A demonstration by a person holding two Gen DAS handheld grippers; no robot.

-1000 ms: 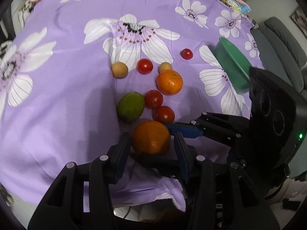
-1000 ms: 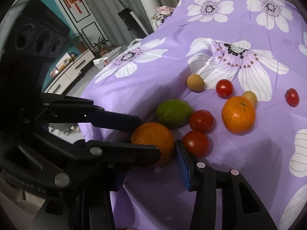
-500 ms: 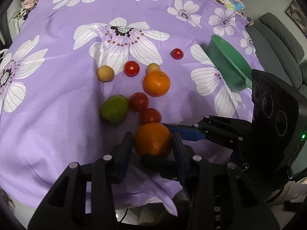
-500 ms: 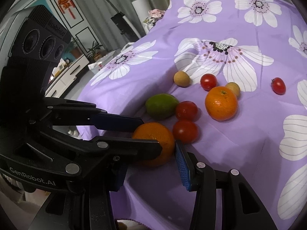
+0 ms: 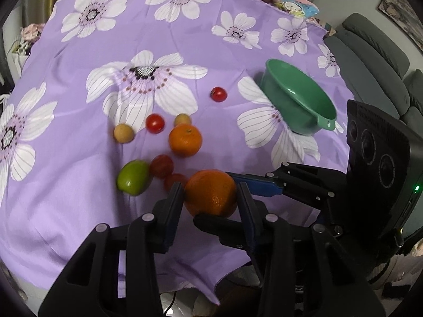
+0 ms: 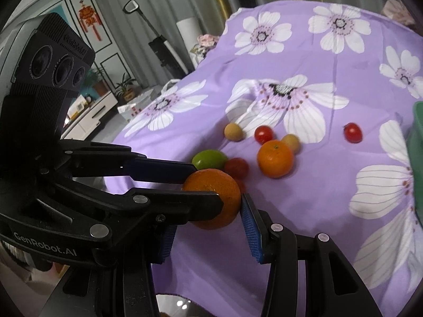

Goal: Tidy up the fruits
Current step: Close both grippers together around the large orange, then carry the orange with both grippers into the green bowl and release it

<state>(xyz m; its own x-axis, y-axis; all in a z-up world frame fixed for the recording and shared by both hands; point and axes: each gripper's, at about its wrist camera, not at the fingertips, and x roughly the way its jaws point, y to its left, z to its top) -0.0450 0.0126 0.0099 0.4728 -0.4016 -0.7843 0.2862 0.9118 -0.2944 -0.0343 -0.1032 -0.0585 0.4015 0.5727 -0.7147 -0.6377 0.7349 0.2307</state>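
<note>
In the left wrist view, the left gripper holds a big orange between its two fingers, pressed on both sides, above the near edge of the purple flowered cloth. The right gripper comes in from the right, and one blue finger touches the orange. A green lime, two tomatoes and a second orange lie on the cloth just behind. The green bowl stands tilted near the right edge of the cloth, and one small tomato lies alone beside it.

In the right wrist view, the right gripper has its fingers apart, around the big orange. The left gripper reaches in from the left and clamps this orange. The second orange and the lime lie behind it on the cloth.
</note>
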